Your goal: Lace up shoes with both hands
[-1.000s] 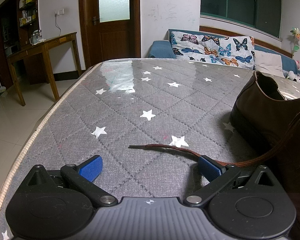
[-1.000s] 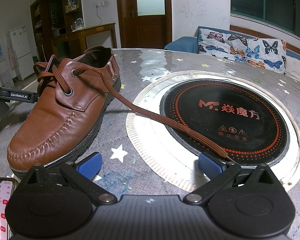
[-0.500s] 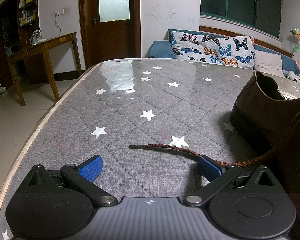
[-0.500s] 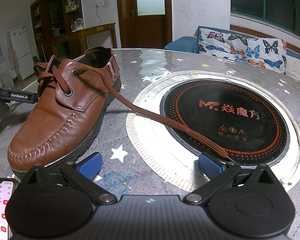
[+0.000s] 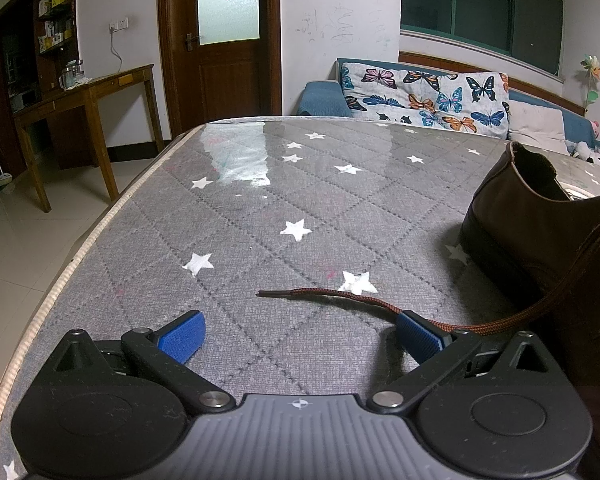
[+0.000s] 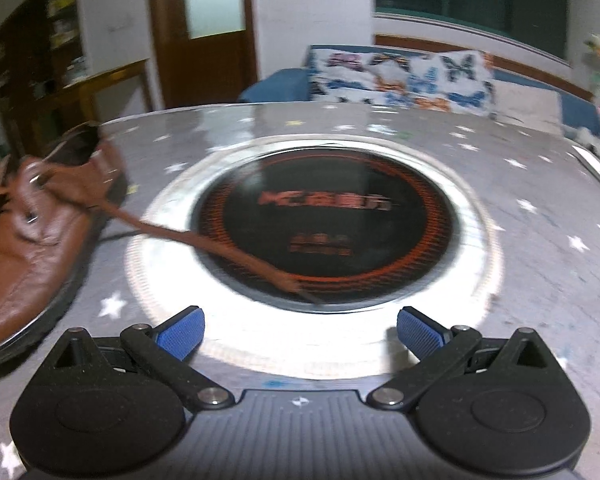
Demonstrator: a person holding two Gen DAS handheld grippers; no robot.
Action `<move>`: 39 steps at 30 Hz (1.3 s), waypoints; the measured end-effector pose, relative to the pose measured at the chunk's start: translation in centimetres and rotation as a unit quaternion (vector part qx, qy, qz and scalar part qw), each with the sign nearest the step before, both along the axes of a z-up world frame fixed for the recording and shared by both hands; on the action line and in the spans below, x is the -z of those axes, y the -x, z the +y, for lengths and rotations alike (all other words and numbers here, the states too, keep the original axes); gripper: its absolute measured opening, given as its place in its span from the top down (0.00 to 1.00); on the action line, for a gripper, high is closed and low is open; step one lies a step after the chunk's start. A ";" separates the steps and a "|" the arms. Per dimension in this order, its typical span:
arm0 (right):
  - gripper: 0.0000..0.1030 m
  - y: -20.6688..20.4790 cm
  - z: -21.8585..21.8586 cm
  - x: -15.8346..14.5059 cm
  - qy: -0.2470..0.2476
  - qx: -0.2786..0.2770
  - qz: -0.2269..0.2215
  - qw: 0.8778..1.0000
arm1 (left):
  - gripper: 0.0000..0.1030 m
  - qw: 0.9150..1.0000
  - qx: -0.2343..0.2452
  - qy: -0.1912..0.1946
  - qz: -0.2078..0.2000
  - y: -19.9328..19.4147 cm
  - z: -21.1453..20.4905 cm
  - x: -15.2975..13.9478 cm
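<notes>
Shoe (image 6: 40, 236) on starred table (image 5: 260, 200); lace (image 5: 340, 300) beside left hand-held gripper (image 5: 300, 334); both hand-held grippers gape, right (image 6: 300, 332) holding nothing.

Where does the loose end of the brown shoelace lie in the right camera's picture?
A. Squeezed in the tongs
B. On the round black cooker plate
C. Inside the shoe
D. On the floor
B: the thin brown shoelace runs from the brown leather shoe out across the round black cooker plate, and its tip rests there, ahead of the open right tongs and clear of their blue pads.
</notes>
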State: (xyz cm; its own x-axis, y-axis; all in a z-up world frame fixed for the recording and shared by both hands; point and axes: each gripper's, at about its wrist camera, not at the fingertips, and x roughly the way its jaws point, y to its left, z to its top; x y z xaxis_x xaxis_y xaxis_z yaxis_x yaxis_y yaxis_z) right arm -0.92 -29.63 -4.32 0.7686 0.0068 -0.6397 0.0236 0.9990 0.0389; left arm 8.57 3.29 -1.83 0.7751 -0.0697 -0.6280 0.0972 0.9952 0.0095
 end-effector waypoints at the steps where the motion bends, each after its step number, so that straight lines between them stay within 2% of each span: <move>1: 0.00 0.0 -0.4 0.0 0.000 0.010 -0.001 1.000 | 0.00 1.000 0.000 0.000 0.000 0.0 0.0 0.0; 15: 0.00 0.0 -6.3 0.1 -0.011 0.140 -0.016 0.990 | 0.00 1.000 0.000 0.000 0.000 0.0 0.0 0.0; 32: 0.00 -1.8 -8.1 0.5 -0.002 0.199 -0.013 0.980 | 0.00 1.000 0.000 0.000 0.000 0.0 0.0 0.0; 39: 0.00 -3.2 -8.0 0.8 0.024 0.214 0.001 0.977 | 0.00 1.000 0.000 0.000 0.000 0.0 0.0 0.0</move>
